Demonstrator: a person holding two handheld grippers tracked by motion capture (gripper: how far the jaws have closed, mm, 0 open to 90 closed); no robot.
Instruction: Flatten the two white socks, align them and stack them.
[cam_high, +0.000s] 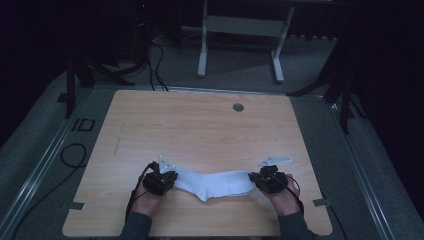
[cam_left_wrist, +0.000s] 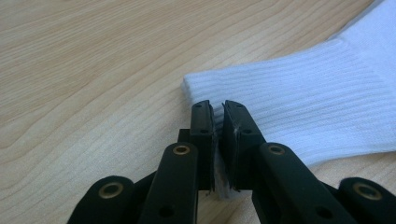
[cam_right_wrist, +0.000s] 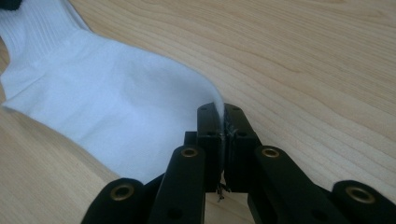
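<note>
Between left tool (cam_high: 172, 179) and right tool (cam_high: 254, 178): white sock (cam_high: 214, 183), ends clamped.

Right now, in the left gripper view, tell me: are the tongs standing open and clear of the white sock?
No: the left tongs are shut on the ribbed cuff of the white sock, with fabric pinched between the pads.

white sock (cam_high: 215, 183), 2 grippers, wooden table (cam_high: 200, 125)

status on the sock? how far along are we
Done: both ends are gripped. The left claw is shut on the ribbed cuff of the white sock; the right claw is shut on the toe end. In hand: sock spans between them, low over the table. Left: any folding; it lies unfolded.
</note>
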